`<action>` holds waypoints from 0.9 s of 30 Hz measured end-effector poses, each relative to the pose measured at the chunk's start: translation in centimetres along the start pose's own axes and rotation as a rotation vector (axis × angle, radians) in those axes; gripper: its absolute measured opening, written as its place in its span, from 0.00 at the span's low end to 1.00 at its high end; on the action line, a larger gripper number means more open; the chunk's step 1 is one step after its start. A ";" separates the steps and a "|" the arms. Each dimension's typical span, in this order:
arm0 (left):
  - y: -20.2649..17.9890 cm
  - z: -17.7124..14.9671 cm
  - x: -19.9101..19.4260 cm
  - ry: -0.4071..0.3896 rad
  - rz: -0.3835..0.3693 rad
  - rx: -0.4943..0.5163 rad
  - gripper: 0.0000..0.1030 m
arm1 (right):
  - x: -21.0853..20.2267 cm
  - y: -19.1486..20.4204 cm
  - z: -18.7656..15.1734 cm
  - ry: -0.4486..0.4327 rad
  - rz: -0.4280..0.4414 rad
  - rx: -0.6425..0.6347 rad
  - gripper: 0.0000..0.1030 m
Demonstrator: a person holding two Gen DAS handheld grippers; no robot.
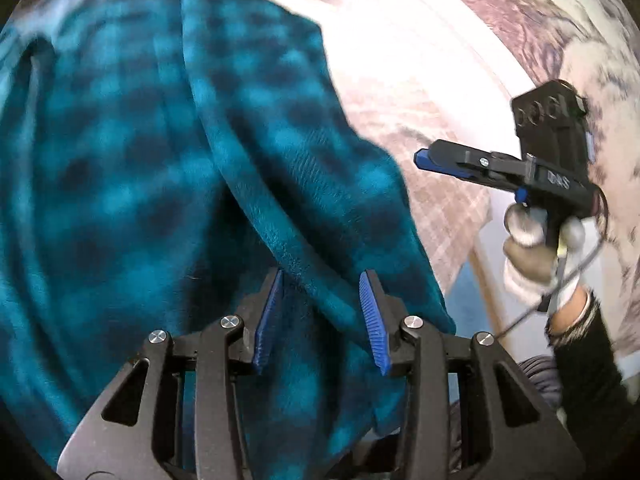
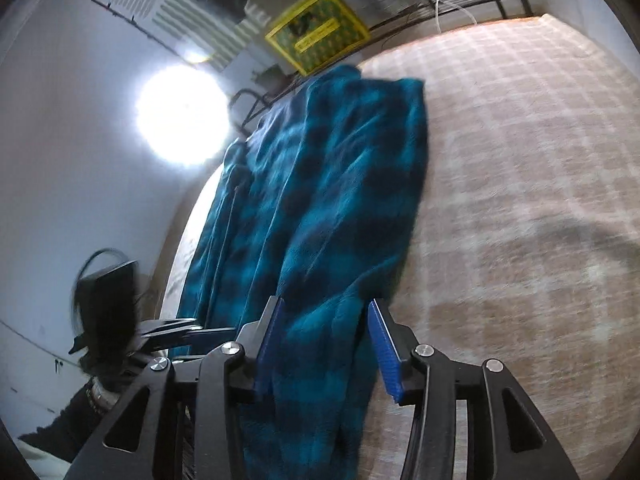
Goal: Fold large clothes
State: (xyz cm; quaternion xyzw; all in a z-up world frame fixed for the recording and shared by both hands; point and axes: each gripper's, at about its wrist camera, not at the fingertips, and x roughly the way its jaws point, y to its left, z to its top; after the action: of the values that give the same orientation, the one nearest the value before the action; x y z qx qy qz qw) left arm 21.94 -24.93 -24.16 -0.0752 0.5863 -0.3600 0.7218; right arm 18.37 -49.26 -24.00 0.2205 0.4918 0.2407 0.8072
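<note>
On bed, blanket (teal plaid), grippers apart

A pale checked bedsheet lies below a black metal bedframe and a yellow poster.

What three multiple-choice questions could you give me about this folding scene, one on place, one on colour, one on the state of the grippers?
1. Where does the plaid fleece garment lie?
A. on a checked bedspread
B. in a basket
C. on a chair

2. What colour are the gripper pads?
A. red
B. blue
C. white

3. How do the left gripper's jaws stand?
A. shut on nothing
B. out of view
C. apart, with a fleece fold between them

Answers: 1 A, the right wrist view shows the teal fleece spread over the checked bedspread. 2 B, the ribbed pads are blue. 3 C, a wide gap shows between the pads; the right gripper looks the same.
</note>
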 end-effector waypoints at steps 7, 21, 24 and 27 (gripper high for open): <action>0.5 -0.2 -0.1 -0.078 -0.051 -0.042 0.03 | 3.0 -2.4 0.5 -0.014 -0.029 0.124 0.03; 2.6 4.9 -6.3 -0.093 0.048 0.004 0.36 | -2.3 -0.9 2.9 -0.065 -0.057 -0.058 0.46; 3.4 9.3 -7.2 -0.116 0.073 -0.001 0.51 | -3.3 -2.1 5.9 -0.106 -0.053 -0.030 0.46; 5.5 14.9 -5.5 -0.137 0.121 -0.032 0.54 | -2.9 -3.3 8.7 -0.132 -0.029 0.002 0.51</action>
State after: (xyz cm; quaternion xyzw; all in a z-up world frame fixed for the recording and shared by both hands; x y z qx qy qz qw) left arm 37.45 -22.23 -18.26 -0.0754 0.5448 -0.3002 0.7793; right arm 25.56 -54.65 -20.33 0.2294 0.4409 0.2135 0.8410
